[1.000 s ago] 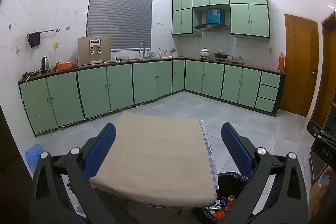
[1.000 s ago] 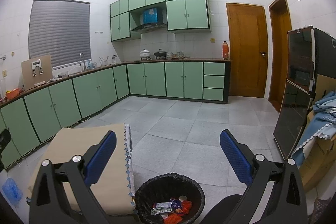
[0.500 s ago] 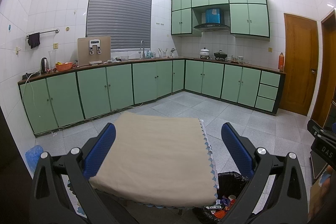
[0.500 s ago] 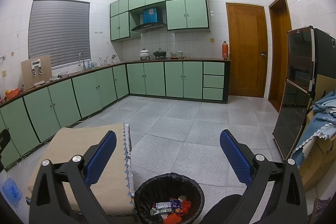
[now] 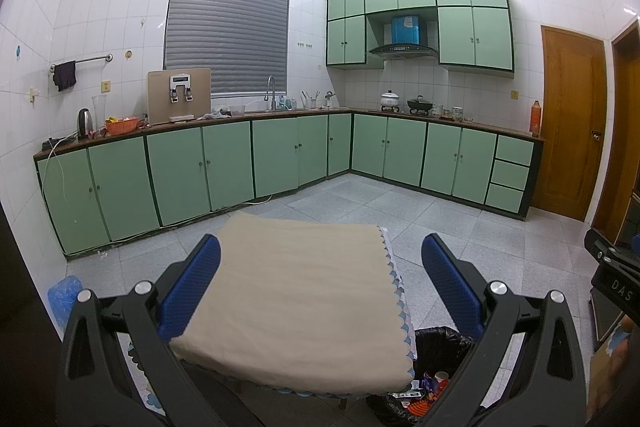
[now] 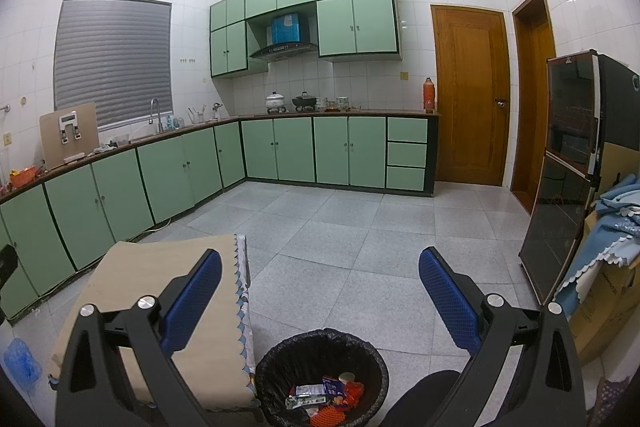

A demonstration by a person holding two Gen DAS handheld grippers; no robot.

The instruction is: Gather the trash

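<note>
A black-lined trash bin [image 6: 280, 359] stands on the floor right of a small table; several wrappers and a cup [image 6: 326, 393] lie inside it. The bin also shows at the lower right of the left wrist view [image 5: 436, 343]. The table [image 5: 296, 291] has a beige cloth with nothing on it; it also shows in the right wrist view [image 6: 136, 307]. My left gripper [image 5: 320, 291] is open and empty above the table. My right gripper [image 6: 320, 303] is open and empty above the bin.
Green cabinets [image 5: 224, 167] line the far walls, with counter clutter on top. A dark fridge [image 6: 568, 187] and a cardboard box with blue cloth [image 6: 612, 267] stand at the right. A blue plastic bag [image 5: 62, 295] lies on the floor at the left. Two wooden doors [image 6: 468, 95] are shut.
</note>
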